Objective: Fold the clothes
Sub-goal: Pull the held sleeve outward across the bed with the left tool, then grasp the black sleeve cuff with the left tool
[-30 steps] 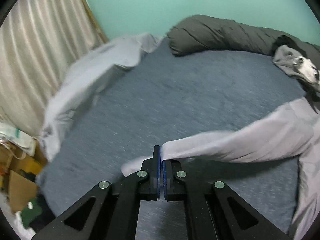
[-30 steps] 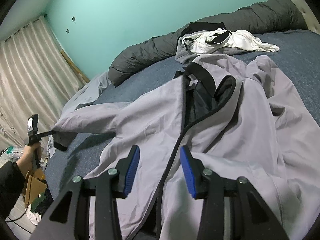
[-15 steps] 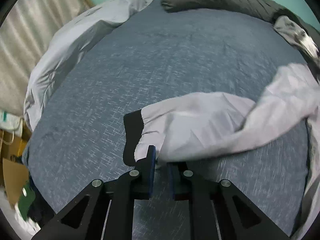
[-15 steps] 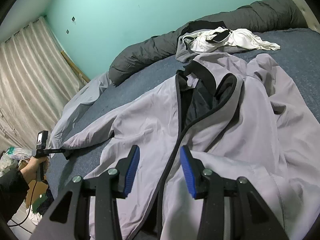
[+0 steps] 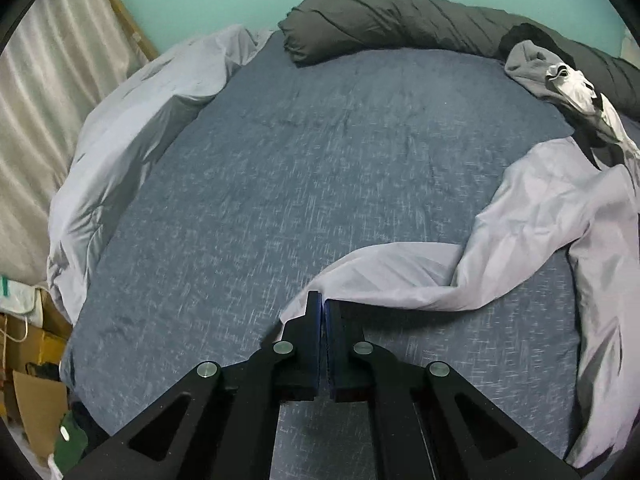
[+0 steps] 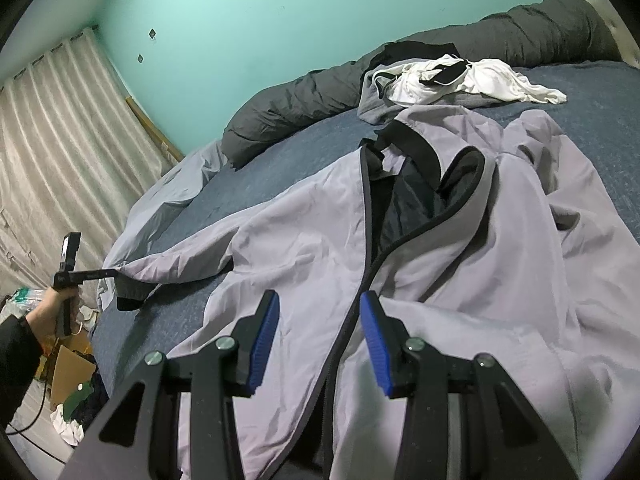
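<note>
Turquoise wall [image 6: 248,28] behind blue bed [image 5: 304,168], curtains [image 6: 60,152] left.

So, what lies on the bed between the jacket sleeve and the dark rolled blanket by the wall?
Only bare blue bed cover; in the left wrist view nothing lies on it between the sleeve and the blanket.

Each gripper consists of two matte black triangulated linkage arms with cut-out openings, fastened at the pivots by round silver screws. The right gripper [image 6: 315,334] carries ribbed blue pads [image 6: 262,340] on the inner face of each finger; the left gripper [image 5: 322,300] has the same blue facing. The person's left hand [image 6: 54,312] emerges from a black sleeve [image 6: 16,360].
</note>
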